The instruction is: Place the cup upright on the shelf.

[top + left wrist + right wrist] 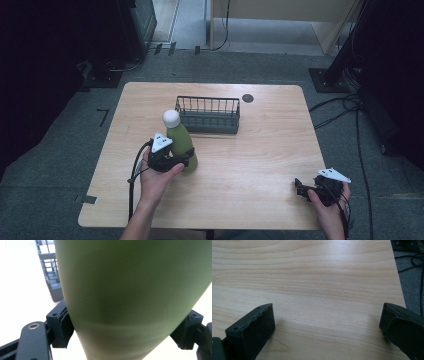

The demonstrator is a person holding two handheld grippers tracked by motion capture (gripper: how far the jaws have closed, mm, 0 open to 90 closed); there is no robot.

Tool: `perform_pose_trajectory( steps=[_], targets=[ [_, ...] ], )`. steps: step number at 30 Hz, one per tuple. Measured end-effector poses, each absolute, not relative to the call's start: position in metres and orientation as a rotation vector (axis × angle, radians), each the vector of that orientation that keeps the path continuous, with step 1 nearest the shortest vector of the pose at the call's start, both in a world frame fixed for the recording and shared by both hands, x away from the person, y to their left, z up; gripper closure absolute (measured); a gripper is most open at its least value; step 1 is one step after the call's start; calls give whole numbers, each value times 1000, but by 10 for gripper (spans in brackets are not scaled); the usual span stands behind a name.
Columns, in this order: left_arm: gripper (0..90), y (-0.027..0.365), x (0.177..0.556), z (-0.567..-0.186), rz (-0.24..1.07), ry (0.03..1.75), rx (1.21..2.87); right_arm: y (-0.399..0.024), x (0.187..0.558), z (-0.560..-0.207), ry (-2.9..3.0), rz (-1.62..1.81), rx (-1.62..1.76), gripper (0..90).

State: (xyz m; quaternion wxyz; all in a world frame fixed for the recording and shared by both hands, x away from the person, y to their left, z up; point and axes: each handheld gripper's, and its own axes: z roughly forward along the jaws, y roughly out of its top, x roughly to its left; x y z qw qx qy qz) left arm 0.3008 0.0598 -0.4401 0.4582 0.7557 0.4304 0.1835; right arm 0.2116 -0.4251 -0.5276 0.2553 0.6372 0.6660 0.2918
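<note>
High view: a tall green smooth-walled bottle with a white cap [181,141] is stood at the pale wooden desk's [260,150] nine o'clock, clamped low by the left hand-held gripper [175,161]. Rigid, probably slippery; a mid-body grip is judged steadier. The right hand-held gripper [305,189] is held wide, empty.

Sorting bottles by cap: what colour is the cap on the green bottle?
White; the cap shows best in the high view.

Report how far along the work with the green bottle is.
Done: the left gripper has closed on the green bottle, pads pressed to its sides. In hand: the bottle stands upright on the table, in front of the wire basket. Left: lifting and placing it, probably into the basket. The right gripper rests open, holding nothing.
</note>
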Motion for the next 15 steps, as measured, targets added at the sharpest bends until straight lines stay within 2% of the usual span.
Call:
perform_pose_trajectory(
  steps=[15],
  targets=[
    [211, 52, 324, -410, 494, 1013, 1869, -426, 211, -528, 1808, 796, 1731, 0]
  ],
)
